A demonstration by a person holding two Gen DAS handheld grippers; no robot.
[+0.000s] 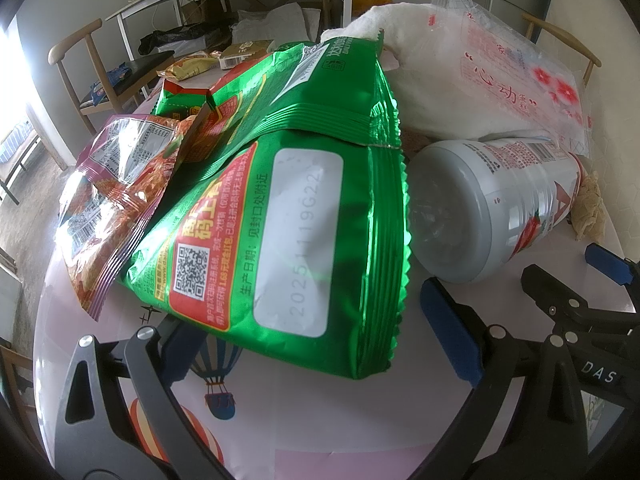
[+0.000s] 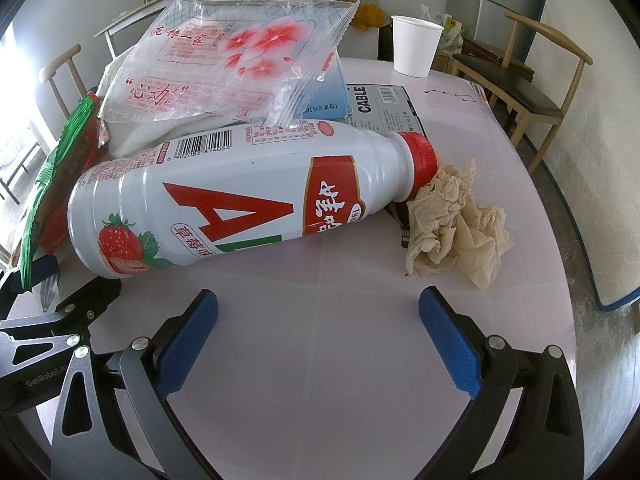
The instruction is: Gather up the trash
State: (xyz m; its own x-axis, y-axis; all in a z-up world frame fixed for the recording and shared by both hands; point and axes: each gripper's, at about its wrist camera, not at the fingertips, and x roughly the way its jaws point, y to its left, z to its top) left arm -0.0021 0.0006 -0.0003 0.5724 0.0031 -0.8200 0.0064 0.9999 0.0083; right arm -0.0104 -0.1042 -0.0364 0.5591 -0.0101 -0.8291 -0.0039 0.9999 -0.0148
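Note:
A big green snack bag lies on the table, its near edge between the fingers of my open left gripper. The bag partly hides the left finger. A purple-red wrapper lies to its left. A white strawberry-drink bottle with a red cap lies on its side just ahead of my open right gripper, which holds nothing. Crumpled brown tissue sits by the cap. A clear flower-printed wrapper rests on white padding behind the bottle.
A white paper cup stands at the far side of the round pink table, with a cable box flat behind the bottle. Wooden chairs ring the table. More packets lie at the far left edge.

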